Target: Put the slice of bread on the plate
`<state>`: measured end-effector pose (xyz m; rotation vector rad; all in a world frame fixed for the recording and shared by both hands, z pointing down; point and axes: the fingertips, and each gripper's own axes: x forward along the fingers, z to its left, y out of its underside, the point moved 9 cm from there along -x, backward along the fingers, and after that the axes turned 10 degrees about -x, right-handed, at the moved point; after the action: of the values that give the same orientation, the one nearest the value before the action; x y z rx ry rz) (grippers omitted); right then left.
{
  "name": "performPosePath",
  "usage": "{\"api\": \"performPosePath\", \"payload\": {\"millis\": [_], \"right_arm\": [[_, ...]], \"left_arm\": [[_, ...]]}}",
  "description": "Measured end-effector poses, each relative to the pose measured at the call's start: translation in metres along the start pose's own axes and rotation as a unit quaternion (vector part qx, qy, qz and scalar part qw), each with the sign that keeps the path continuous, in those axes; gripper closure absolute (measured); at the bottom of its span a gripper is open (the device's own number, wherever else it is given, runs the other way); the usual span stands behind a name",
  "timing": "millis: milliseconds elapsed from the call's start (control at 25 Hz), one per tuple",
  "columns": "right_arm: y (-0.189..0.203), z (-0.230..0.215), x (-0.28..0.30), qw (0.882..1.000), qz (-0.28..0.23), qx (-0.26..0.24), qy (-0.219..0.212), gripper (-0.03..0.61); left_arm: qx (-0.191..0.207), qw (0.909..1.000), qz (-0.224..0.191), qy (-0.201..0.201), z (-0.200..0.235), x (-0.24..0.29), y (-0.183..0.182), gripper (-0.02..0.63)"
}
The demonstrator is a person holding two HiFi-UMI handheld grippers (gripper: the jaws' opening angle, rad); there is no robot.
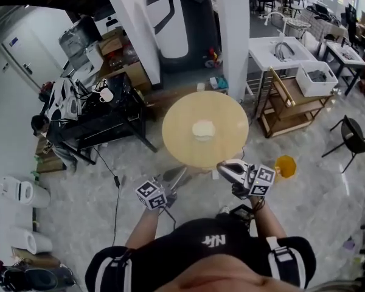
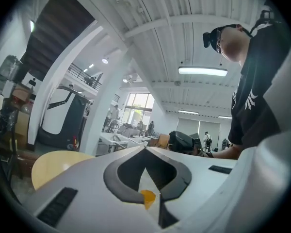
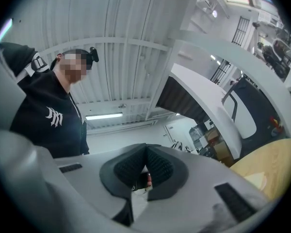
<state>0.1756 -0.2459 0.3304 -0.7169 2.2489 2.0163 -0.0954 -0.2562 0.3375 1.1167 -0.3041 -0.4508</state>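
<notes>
A round wooden table (image 1: 225,142) stands in front of me in the head view. A white plate (image 1: 203,130) lies at its middle with a pale piece on it, too small to tell apart. My left gripper (image 1: 182,172) hovers at the table's near edge, its jaws meeting with nothing between them (image 2: 145,148). My right gripper (image 1: 221,168) is at the near right edge, jaws shut and empty (image 3: 146,147). The left gripper view shows the table top (image 2: 58,161) low at the left. In the right gripper view its edge (image 3: 276,161) is at the right.
A black desk (image 1: 103,123) with clutter stands to the left, with a person (image 1: 48,135) crouched beside it. White pillars (image 1: 236,17) rise behind the table. A wooden trolley (image 1: 292,105), a yellow bin (image 1: 285,166) and a black chair (image 1: 354,137) are to the right.
</notes>
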Motion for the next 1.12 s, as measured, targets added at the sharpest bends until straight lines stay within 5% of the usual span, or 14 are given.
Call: {"api": "performPosePath", "payload": {"millis": [240, 480, 720, 960, 1120], "right_arm": [[0.013, 0.076, 0.031, 0.999, 0.025, 0.001, 0.029, 0.575], [0.047, 0.152, 0.055, 0.996, 0.068, 0.006, 0.061, 0.574], [0.045, 0.194, 0.060, 0.994, 0.086, -0.014, 0.070, 0.574], [0.029, 0.231, 0.054, 0.998, 0.056, -0.024, 0.022, 0.574], [0.018, 0.283, 0.032, 0.999, 0.025, -0.020, -0.013, 0.575]], "left_arm": [[-0.018, 0.9990, -0.015, 0.037, -0.029, -0.079, 0.031, 0.601], [-0.082, 0.9960, -0.010, 0.034, -0.048, -0.165, 0.099, 0.601], [-0.071, 0.9966, -0.022, 0.035, -0.075, -0.200, 0.107, 0.601], [-0.031, 0.9982, -0.051, 0.010, -0.116, -0.223, 0.088, 0.601], [-0.052, 0.9978, -0.037, 0.020, -0.165, -0.230, 0.105, 0.601]]}}
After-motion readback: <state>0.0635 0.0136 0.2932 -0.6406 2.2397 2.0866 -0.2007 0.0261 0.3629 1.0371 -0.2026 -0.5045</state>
